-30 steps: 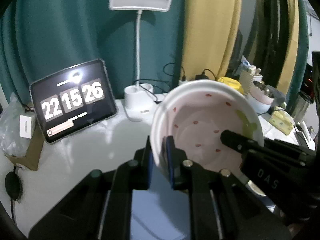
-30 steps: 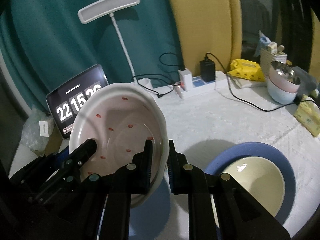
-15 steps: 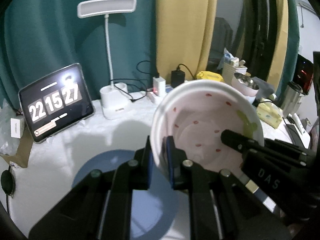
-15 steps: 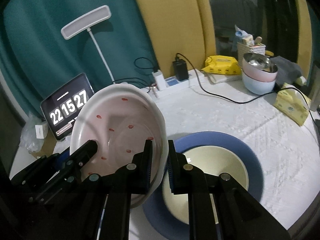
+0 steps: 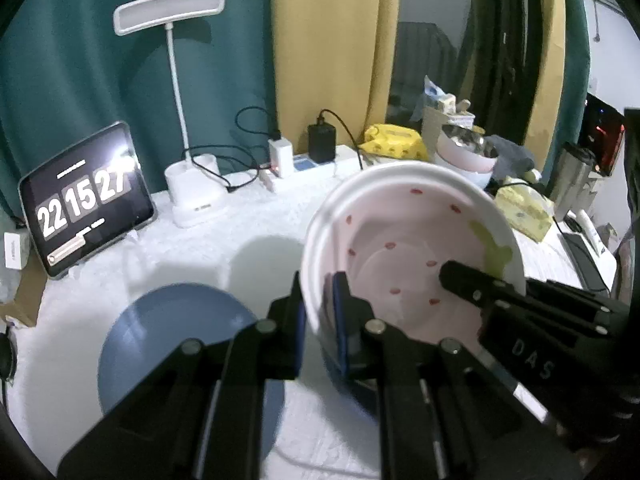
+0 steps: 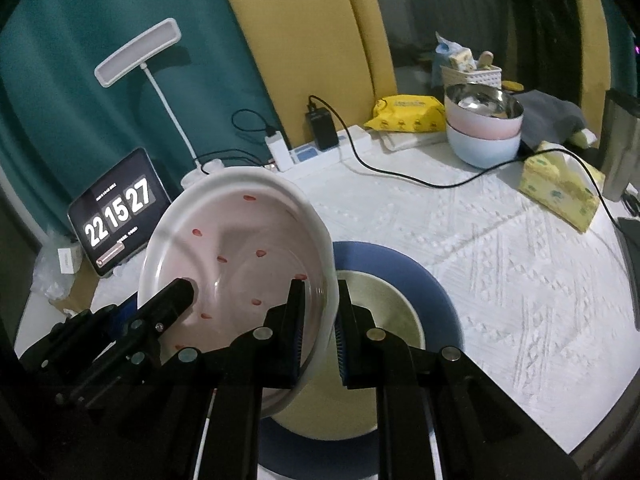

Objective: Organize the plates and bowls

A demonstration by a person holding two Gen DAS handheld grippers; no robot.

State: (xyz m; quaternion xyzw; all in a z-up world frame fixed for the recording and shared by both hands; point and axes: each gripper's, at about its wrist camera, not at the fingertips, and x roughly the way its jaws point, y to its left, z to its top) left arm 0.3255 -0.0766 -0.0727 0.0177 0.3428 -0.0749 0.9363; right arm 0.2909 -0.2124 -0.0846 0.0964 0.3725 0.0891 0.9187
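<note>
Bowl (image 6: 240, 256), white with small red marks inside, is held in the air between the two claws, tilted, just above the blue plate (image 6: 436, 300) that lies on the tabletop (image 6: 500, 264). I take this blue plate as the landmark for all places.

To the left of the blue plate, the left claw (image 5: 322, 324) is closed narrow on the left rim of the bowl, one finger inside and one outside. Behind the plate and to its left stand a tablet clock (image 6: 118, 210) and a white lamp (image 6: 138, 50). Over the left part of the plate, the right claw (image 6: 320, 328) pinches the right rim of the bowl in the same way. On the plate itself sits a cream bowl (image 6: 384, 312), partly hidden under the held one. Far behind the plate to the right is a stack of bowls (image 6: 482, 132), pink on pale blue with a metal one on top.

The step, as I judge it, is to put the red-marked bowl into the cream bowl. To do it well, both claws should first bring the bowl level, then centre it over the cream bowl and lower together at one speed. Both grips hold only thin rim, so one claw should not let go before the other; otherwise the bowl may swing and knock the cream bowl or the plate.
</note>
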